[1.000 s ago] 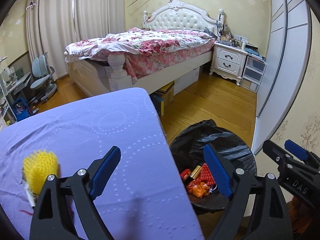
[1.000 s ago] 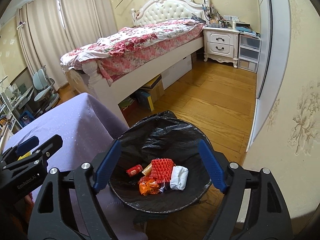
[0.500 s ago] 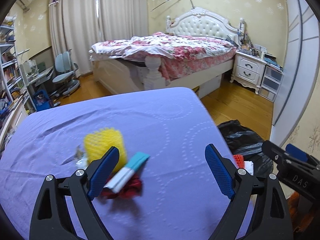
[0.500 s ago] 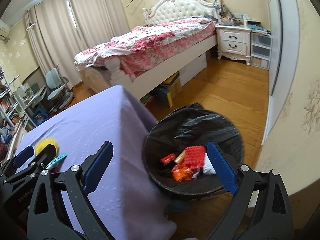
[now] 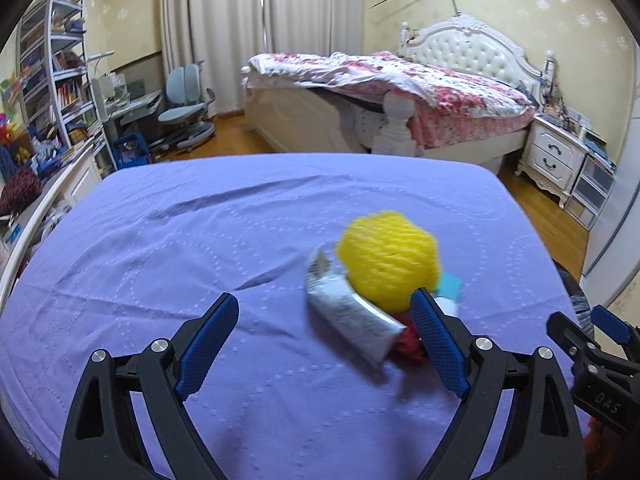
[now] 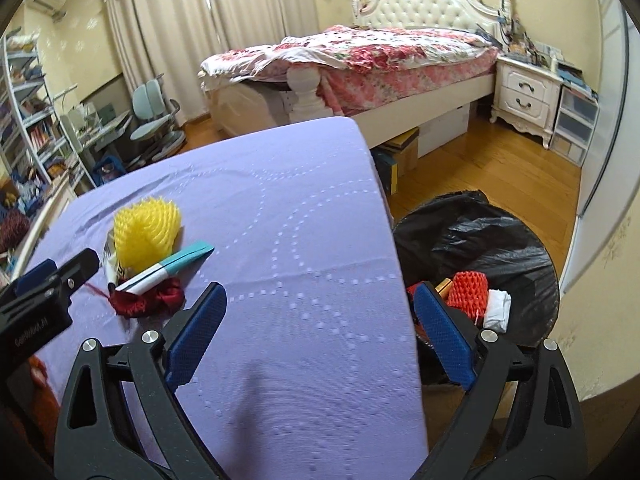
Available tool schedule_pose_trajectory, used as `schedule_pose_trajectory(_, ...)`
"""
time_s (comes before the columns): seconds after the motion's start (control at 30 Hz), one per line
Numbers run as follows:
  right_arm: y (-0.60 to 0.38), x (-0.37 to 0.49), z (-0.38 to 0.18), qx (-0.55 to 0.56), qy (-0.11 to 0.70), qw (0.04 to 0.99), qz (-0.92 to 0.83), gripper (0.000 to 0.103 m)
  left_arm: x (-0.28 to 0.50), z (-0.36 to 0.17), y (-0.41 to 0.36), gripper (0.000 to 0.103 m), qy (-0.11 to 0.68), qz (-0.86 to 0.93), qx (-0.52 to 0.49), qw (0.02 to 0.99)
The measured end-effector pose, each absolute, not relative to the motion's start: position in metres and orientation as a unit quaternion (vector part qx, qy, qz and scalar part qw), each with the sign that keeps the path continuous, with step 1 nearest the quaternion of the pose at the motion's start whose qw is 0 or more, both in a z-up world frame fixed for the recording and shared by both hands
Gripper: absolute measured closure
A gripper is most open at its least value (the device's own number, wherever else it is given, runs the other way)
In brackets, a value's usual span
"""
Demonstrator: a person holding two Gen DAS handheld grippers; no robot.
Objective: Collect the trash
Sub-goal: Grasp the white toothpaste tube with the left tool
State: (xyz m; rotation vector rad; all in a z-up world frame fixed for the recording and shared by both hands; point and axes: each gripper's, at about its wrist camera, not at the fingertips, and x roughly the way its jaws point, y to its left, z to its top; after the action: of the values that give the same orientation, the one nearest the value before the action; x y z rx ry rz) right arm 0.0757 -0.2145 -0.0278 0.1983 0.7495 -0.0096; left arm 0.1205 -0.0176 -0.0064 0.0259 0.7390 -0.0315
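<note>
A pile of trash lies on the purple table [image 5: 200, 240]: a yellow foam net [image 5: 388, 264], a silver-white wrapper [image 5: 352, 320], a teal and white tube [image 6: 168, 270] and a dark red scrap [image 6: 144, 300]. My left gripper [image 5: 324, 344] is open and empty, just short of the pile, its right finger beside the red scrap. My right gripper [image 6: 320, 336] is open and empty over the table's right edge. The black-lined bin [image 6: 500, 240] stands on the floor to the right, holding a red foam net [image 6: 466, 288], a white wad [image 6: 498, 308] and other bits.
A bed [image 5: 400, 92] with a floral cover stands behind the table. A white nightstand [image 6: 524, 92] and drawers are at the far right. A desk chair [image 5: 184, 108] and shelves [image 5: 52, 80] are at the left. Boxes [image 6: 400, 156] sit under the bed.
Both grippers have swung left from the bin toward the table. The trash pile has come into the middle of the left wrist view and now lies close to the left gripper's fingers.
</note>
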Motion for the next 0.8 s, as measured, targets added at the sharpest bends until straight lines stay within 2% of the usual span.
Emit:
schedule_pose_trajectory(0.27,-0.197,0.082,-0.033,0.084,0.379,0.921,-0.006,0.011,0.129,-0.023,-0.003,0.016,0.391,-0.029,-0.009,0.920)
schedule_pose_trajectory(0.63,-0.190,0.085,-0.034,0.072,0.383,0.921,-0.005,0.011,0.121,-0.032,0.020,0.016,0.409,-0.019,0.025,0.912)
schedule_pose_trajectory(0.67,-0.190,0.084,-0.034,0.071,0.383,0.921,-0.004,0.011,0.122,-0.032,0.021,0.020,0.409,-0.023,0.027,0.912)
schedule_pose_trajectory(0.8,-0.186,0.086,-0.032,0.071,0.384,0.921,0.003,0.011,0.129,-0.038,0.019,0.051,0.427,-0.049,0.033,0.902)
